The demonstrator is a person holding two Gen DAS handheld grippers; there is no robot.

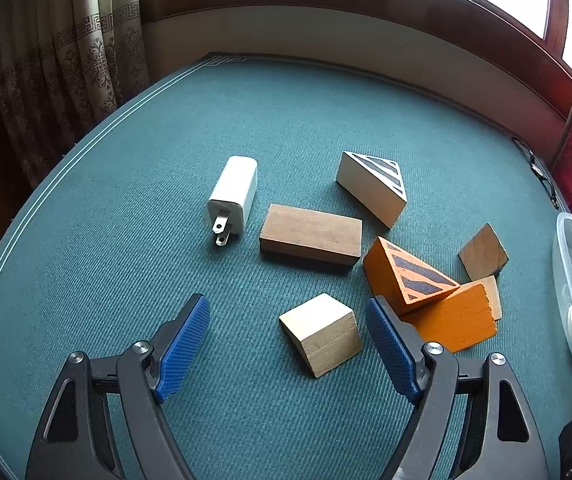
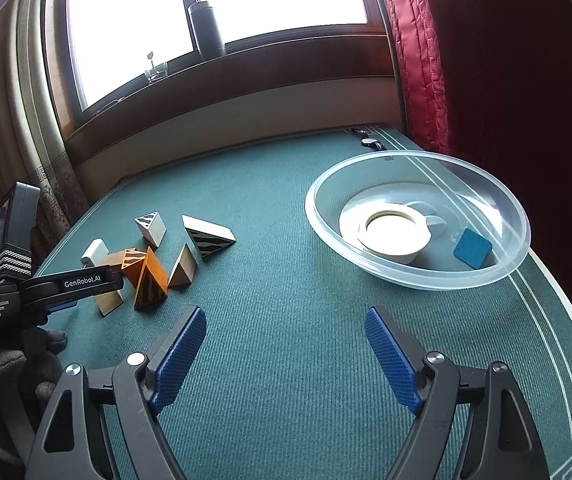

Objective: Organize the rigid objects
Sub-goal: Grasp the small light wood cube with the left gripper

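Between your left claw's (image 1: 288,338) ribbed blue pads sits a pale wooden cube (image 1: 322,334), untouched; the jaws stand wide. Just beyond its right pad, two orange wedges (image 1: 426,292) lean together, one face striped black. Farther ahead lie a flat brown wooden slab (image 1: 310,234), a smooth white plug adapter (image 1: 233,194) with metal prongs, and a white striped wedge (image 1: 374,184). All rest on the counter (image 1: 165,140), covered in ribbed teal cloth. Your right claw (image 2: 286,344) gapes wide over bare cloth, holding nothing. Ahead to its right, a clear round plastic bowl (image 2: 418,280) holds a tape roll (image 2: 392,236) and a blue square block (image 2: 472,253).
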